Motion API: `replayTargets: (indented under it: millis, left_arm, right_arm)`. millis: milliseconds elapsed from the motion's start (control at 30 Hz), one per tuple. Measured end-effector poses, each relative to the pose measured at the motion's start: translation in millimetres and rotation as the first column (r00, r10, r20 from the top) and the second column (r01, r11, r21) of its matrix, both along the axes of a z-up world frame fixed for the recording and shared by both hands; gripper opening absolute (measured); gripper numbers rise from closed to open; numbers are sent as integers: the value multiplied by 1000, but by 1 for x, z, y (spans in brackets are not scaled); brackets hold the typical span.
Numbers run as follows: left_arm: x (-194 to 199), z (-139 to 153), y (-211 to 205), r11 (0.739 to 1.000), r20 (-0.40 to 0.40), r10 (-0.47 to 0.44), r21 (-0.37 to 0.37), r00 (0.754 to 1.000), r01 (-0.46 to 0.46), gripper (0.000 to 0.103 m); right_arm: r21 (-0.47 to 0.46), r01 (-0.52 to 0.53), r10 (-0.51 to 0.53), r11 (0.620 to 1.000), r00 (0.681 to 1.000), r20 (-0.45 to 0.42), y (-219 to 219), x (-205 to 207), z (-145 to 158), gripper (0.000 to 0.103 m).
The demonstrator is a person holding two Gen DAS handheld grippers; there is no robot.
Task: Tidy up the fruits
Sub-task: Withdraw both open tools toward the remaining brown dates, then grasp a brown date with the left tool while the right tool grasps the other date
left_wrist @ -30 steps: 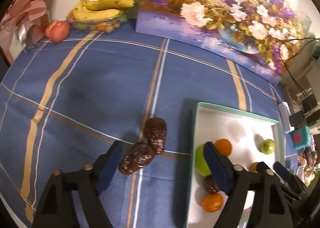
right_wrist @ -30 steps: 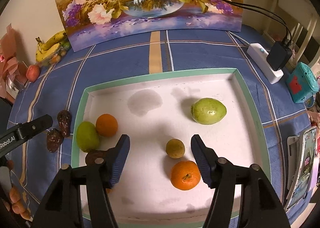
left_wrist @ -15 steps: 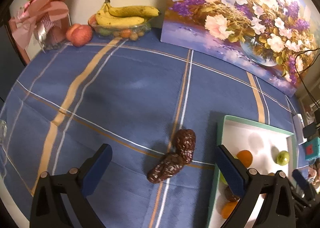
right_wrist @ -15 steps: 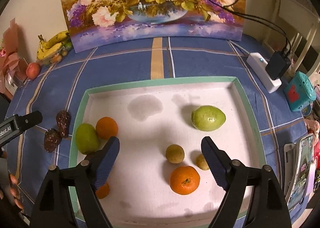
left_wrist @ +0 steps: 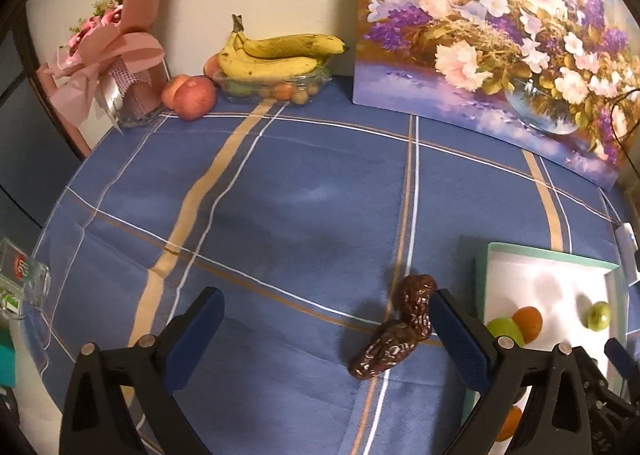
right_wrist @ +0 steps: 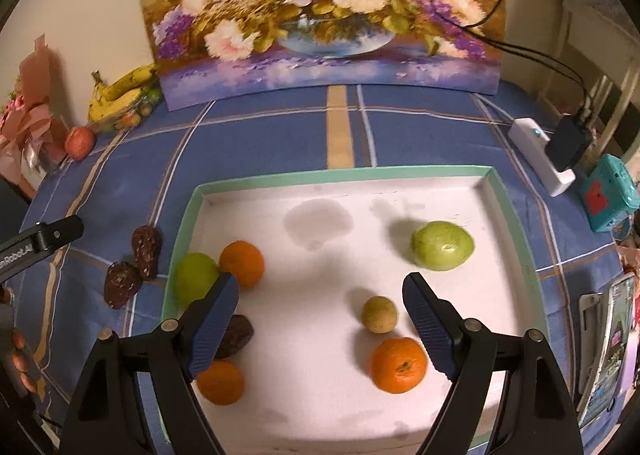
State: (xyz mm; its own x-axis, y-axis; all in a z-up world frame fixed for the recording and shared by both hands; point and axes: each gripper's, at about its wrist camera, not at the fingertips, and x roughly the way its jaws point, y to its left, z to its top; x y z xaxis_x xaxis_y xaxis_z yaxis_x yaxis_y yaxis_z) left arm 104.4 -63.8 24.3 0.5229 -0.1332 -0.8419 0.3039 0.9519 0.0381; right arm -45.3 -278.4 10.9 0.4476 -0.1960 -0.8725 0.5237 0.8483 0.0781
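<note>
Both grippers have pulled back and up over the past second, their jaws spreading wider. The left gripper (left_wrist: 326, 329) hangs wide open and empty above the blue checked table (left_wrist: 280, 195), two wrinkled brown dates (left_wrist: 400, 329) lying touching just inside its right finger, outside the tray (right_wrist: 328, 177). The right gripper (right_wrist: 320, 319) gapes empty over the tray's oranges (right_wrist: 398, 365), green fruits (right_wrist: 442, 245) and a third date (right_wrist: 236, 335). A closing grasp could catch both dates and drop one.
</note>
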Motion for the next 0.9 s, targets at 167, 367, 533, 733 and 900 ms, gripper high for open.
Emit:
replayTargets:
  millis: [167, 367, 533, 733, 900]
  left_arm:
    - [2, 7, 11, 999, 25, 37, -14, 999, -37, 103]
    - [7, 17, 25, 997, 51, 36, -72, 998, -32, 103]
    - [17, 18, 44, 995, 56, 54, -87, 997, -49, 103]
    - [27, 20, 69, 988, 58, 100, -121, 993, -92, 103]
    - [32, 14, 82, 983, -1, 94, -157, 996, -93, 103]
  right_arm:
    - [33, -6, 6, 999, 1000, -13, 7, 7, -5, 85]
    - [72, -21, 21, 997, 1000, 10, 18, 16, -6, 85]
    - [97, -43, 39, 994, 998, 43, 30, 27, -5, 85]
    - [145, -70, 57, 987, 994, 94, 43, 41, -4, 85]
    - [129, -116, 100, 985, 987, 127, 57, 54, -2, 84]
